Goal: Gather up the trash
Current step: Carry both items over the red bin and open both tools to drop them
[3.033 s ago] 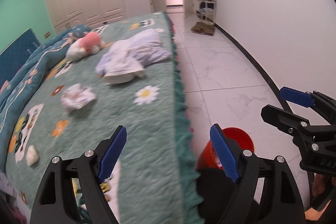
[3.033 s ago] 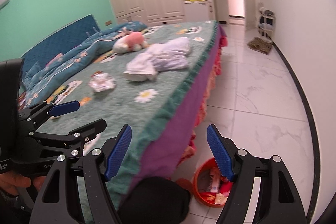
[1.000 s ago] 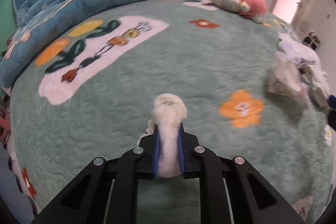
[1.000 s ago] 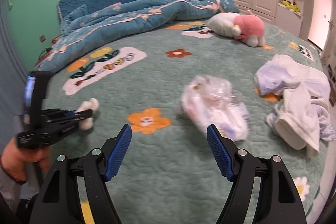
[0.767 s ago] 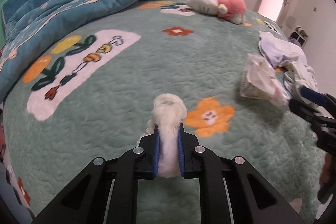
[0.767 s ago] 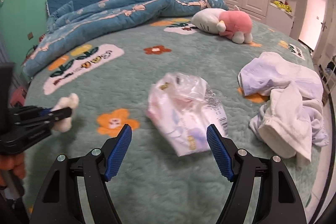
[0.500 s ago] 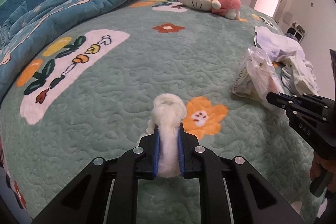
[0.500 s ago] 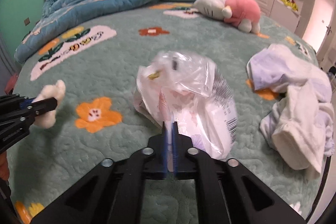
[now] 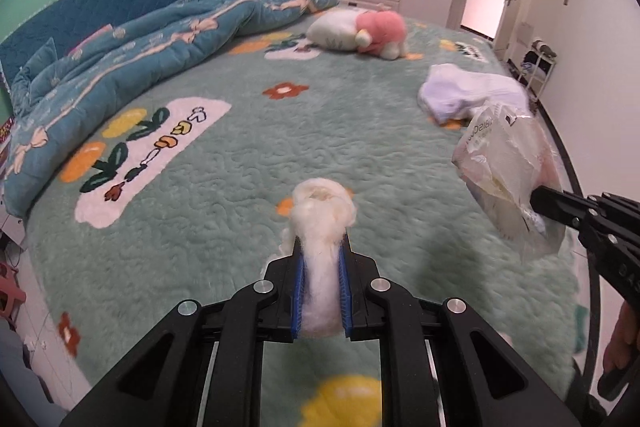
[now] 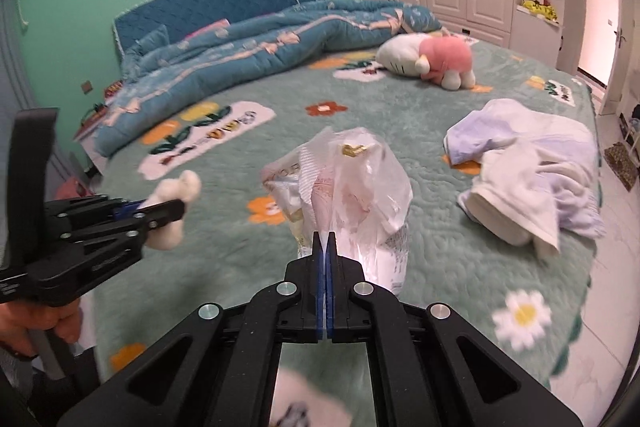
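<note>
The left claw (image 9: pixel 321 263) is clenched on a fluffy white wad (image 9: pixel 322 215), a soft lump whose long axis runs along the fingers, its rounded head poking out past the tips. The right claw (image 10: pixel 324 247) is pinched tight on a crinkly clear plastic bag (image 10: pixel 352 183), which bulges upward from the tips. Both hang above the bed (image 9: pixel 248 163), a plush, quilted green cover with flower patches.

We see a bed (image 10: pixel 240 235) under a green flowered cover. On it, at eleven o'clock, lies a rumpled blue quilt (image 10: pixel 248 47); at one o'clock a pink-and-white plush toy (image 10: pixel 432 61); at three o'clock a heap of pale clothes (image 10: pixel 528 167).
</note>
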### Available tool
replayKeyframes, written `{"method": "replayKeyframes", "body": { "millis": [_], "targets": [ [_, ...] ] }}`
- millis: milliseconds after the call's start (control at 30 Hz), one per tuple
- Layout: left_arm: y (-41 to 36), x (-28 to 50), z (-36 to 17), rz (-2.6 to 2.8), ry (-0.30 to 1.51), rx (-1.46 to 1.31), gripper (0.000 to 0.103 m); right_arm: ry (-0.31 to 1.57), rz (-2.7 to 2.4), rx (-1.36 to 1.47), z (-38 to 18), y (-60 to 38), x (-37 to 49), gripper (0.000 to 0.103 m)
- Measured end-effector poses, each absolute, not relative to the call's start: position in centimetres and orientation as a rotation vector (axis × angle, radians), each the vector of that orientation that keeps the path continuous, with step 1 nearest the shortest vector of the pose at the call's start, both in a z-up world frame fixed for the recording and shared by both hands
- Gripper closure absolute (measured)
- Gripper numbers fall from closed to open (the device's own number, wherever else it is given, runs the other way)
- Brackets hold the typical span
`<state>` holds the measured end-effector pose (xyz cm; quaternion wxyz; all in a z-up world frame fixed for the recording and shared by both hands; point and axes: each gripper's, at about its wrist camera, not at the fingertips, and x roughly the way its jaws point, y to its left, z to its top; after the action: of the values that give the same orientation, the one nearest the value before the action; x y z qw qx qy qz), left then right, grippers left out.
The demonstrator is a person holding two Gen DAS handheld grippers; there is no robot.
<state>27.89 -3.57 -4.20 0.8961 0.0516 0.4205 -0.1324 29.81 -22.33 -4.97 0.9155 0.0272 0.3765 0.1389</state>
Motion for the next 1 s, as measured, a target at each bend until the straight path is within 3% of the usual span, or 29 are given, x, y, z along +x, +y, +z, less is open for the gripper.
{"method": "replayKeyframes", "body": {
  "millis": [300,567,1000],
  "targets": [
    [-7.7,19.3,-0.5,-0.365,0.810,0.164,0.087,0.705,0.264,0.100,-0.2,-25.0,17.2,0.102],
    [-15.8,13.8,1.2,-0.532,0.751,0.266,0.087,0.640,0.127,0.181,1.2,-31.5,8.4,0.102],
    [-34.1,7.6,-2.0,-0.903,0.776,0.450,0.087,0.645,-0.232,0.343,-2.2,-46.9,-4.0,0.102]
  ]
}}
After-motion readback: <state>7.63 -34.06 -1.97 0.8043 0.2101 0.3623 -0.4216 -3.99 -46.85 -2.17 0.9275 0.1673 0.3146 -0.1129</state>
